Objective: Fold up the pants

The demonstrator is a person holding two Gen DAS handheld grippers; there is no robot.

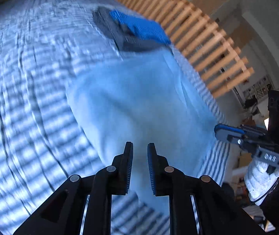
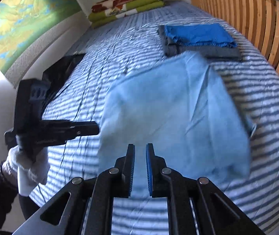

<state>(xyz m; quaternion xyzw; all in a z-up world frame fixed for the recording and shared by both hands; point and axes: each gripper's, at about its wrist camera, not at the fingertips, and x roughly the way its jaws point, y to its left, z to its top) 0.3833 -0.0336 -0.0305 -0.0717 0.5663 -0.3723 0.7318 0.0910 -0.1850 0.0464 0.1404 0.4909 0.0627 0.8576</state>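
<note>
Light blue pants [image 1: 139, 98] [image 2: 168, 107] lie folded into a flat block on the blue-and-white striped bed [image 1: 31, 98] [image 2: 266, 98]. My left gripper [image 1: 140, 146] hovers over their near edge, jaws a little apart with nothing between the pads. My right gripper [image 2: 140, 146] hangs above the same near edge, with a narrow empty gap between its blue pads. Each gripper also shows in the other's view, off the side of the pants: the right gripper [image 1: 220, 132] in a white-gloved hand [image 1: 261, 178], the left gripper [image 2: 92, 129] in a gloved hand [image 2: 27, 162].
A stack of folded blue and grey clothes [image 2: 198, 37] [image 1: 135, 31] lies just beyond the pants. A wooden slatted headboard [image 2: 247, 19] [image 1: 198, 29] borders the bed's right side. Folded green and red blankets [image 2: 127, 4] sit at the far end, and a black garment [image 2: 65, 66] at the left edge.
</note>
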